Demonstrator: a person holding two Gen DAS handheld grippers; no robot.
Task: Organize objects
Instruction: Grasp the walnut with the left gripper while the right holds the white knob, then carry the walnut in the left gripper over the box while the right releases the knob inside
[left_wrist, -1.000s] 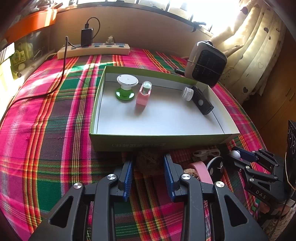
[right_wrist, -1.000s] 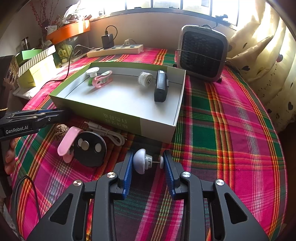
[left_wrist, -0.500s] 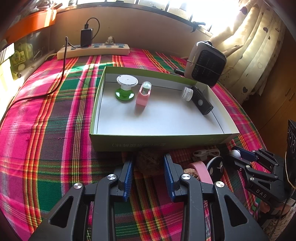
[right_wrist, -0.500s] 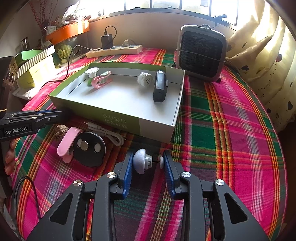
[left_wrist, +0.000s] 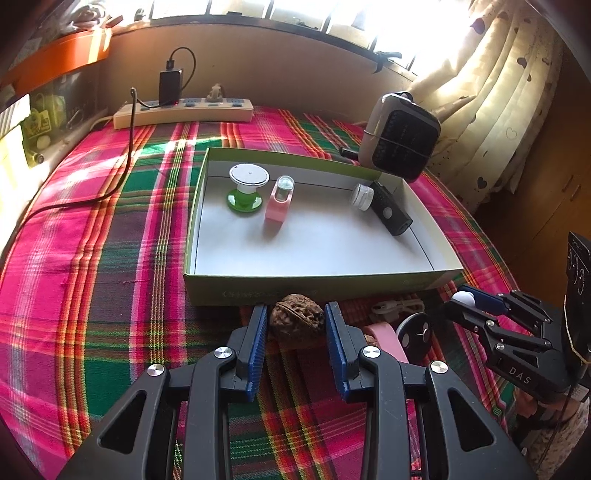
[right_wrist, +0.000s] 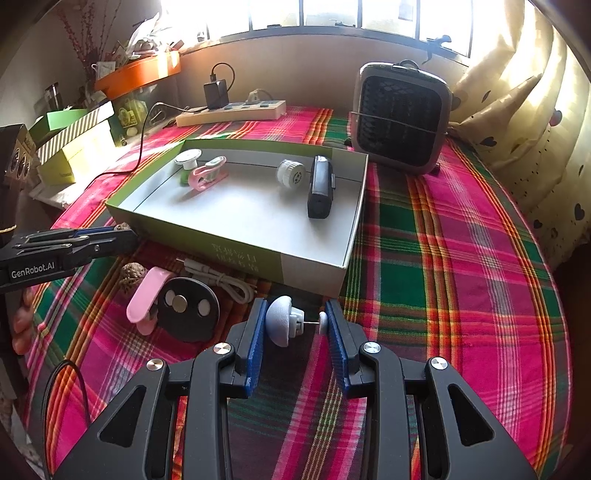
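The left gripper (left_wrist: 295, 328) is holding a walnut (left_wrist: 296, 320) between its blue pads, just off the cloth in front of the green box (left_wrist: 314, 291); the jaws are closed about as far as the shell allows. That walnut is looking light, hard and knobbly, so it is probably sitting securely across its widest part (the ridges should be helping against the ribbed pads).

The right gripper (right_wrist: 295, 325) is pinching a small white knob (right_wrist: 286, 321) end to end, dome against one pad and little cap against the other, jaws partly closed on it. It is looking light and slick, with a thin pin in the middle that might bend, so a gentle squeeze seems wise.

Inside the box are lying a green-and-white spool (left_wrist: 246, 188), a pink clip (left_wrist: 279, 203), a white cap (right_wrist: 290, 173) and a black device (right_wrist: 320, 186). Outside it, on the plaid cloth (right_wrist: 461, 258), a second pink clip (right_wrist: 146, 295), a black disc (right_wrist: 186, 308) and a white cable (right_wrist: 221, 278) are waiting.
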